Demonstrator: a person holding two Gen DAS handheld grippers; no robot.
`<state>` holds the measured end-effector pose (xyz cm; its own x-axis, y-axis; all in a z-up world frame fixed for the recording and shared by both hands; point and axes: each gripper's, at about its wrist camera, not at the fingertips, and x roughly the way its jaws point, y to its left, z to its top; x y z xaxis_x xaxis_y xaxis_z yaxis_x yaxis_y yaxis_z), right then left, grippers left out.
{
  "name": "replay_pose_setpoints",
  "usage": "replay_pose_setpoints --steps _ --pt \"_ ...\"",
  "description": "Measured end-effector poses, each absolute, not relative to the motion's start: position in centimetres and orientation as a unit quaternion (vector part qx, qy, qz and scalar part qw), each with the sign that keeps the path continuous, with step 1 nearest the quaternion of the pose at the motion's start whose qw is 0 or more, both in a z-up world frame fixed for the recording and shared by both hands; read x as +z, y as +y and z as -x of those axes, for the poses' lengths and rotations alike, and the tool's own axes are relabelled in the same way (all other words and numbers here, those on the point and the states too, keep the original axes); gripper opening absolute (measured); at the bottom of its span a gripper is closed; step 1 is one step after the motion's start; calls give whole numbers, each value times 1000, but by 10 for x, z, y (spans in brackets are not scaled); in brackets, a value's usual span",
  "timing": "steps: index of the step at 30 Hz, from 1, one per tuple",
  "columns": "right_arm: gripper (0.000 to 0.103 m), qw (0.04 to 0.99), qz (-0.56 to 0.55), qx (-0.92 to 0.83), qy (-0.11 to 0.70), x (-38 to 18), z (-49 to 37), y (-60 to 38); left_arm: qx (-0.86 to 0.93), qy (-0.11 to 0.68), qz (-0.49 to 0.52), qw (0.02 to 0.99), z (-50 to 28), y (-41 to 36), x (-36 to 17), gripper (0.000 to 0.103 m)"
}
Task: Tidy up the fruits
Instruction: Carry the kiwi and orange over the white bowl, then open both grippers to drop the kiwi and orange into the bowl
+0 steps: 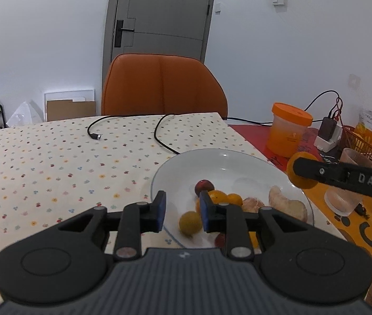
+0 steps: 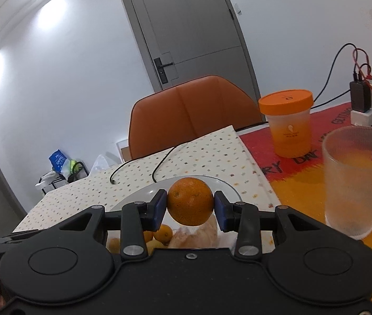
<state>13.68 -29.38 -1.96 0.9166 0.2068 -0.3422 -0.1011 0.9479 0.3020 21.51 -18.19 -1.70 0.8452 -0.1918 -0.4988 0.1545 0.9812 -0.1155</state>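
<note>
A white plate [image 1: 228, 155] on the dotted tablecloth holds a dark red plum [image 1: 203, 187], small orange fruits [image 1: 220, 197], a yellow-green fruit [image 1: 190, 223] and pale peeled pieces [image 1: 285, 202]. My left gripper [image 1: 182, 211] hangs over the plate's near left rim, its blue pads apart with nothing between them; the yellow-green fruit lies on the plate just beneath. My right gripper [image 2: 190, 206] is shut on a round orange [image 2: 190, 200], held above the plate [image 2: 225, 183]. The left wrist view shows that orange [image 1: 297, 183] at the plate's right edge.
An orange-lidded jar [image 2: 288, 128] and a frosted glass [image 2: 356, 181] stand on the red and yellow mat to the right. A black cable [image 1: 159, 134] lies behind the plate. An orange chair [image 1: 163, 86] is at the far edge; a charger [image 1: 327, 134] and a wire basket [image 1: 362, 141] sit far right.
</note>
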Motion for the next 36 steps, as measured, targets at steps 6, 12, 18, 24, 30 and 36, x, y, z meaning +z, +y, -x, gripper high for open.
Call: replay_pose_setpoints --steps 6,12,18,24,30,36 --pt "39 969 -131 86 192 -20 -149 -282 -77 264 43 961 -212 -167 -15 26" --pt "46 972 -123 72 186 -20 -143 -276 -62 260 55 962 -206 -151 -13 44" --pt "47 969 -134 61 198 -27 -130 -280 -58 255 51 964 -194 -141 -14 71" --pt "56 967 -147 47 205 -31 -118 -279 -46 258 49 964 -187 -130 -9 85" --pt "68 965 -150 50 208 -29 -108 -273 -30 247 59 967 -174 -113 1 94" --pt "78 967 -138 62 207 -22 -95 -262 -21 247 70 966 -159 -96 6 95"
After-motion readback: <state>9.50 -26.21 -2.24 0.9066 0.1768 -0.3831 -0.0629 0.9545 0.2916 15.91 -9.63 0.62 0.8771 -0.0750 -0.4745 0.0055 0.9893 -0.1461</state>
